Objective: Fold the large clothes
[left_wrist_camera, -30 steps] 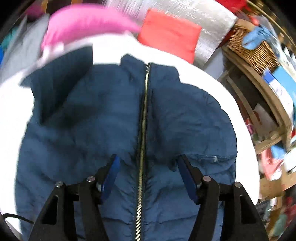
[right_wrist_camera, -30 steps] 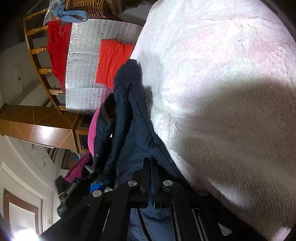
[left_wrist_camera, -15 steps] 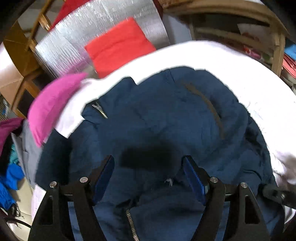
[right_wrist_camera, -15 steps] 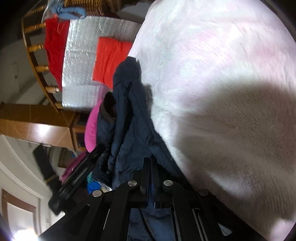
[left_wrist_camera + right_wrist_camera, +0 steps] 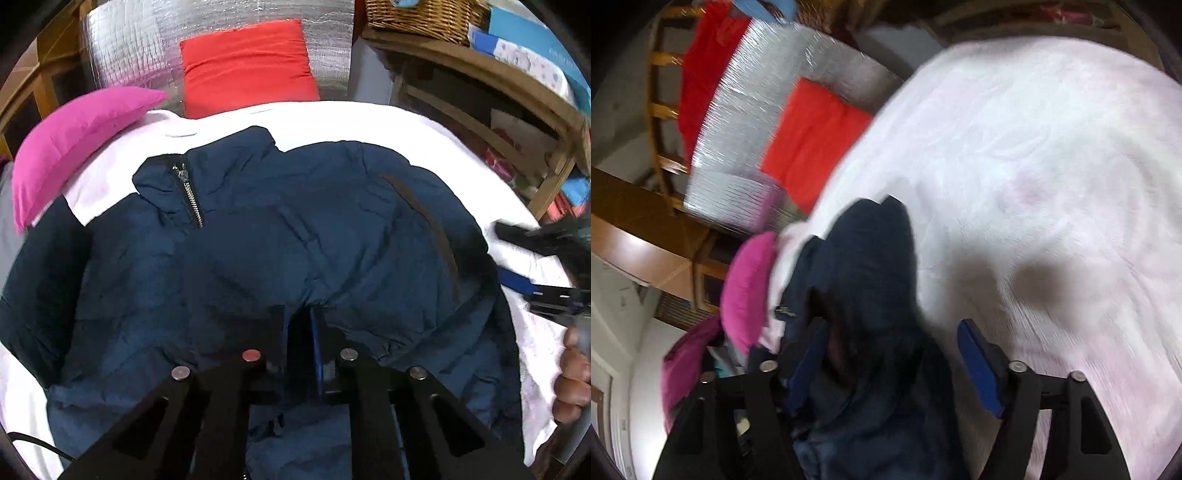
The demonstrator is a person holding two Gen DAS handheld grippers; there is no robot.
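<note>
From my left wrist camera, a pink pillow sits at the far left edge of the white blanket, with a red cushion behind it. The navy jacket lies spread across the blanket, one side folded over so its zipper shows near the collar. My left gripper has just clenched on a pinch of jacket fabric at the near hem. At the right edge, my right gripper has just let go, its jaws spread wide with the jacket loose between them. I judge the fold should be carried across slowly, keeping the pinched layer taut so the padding lies flat.
</note>
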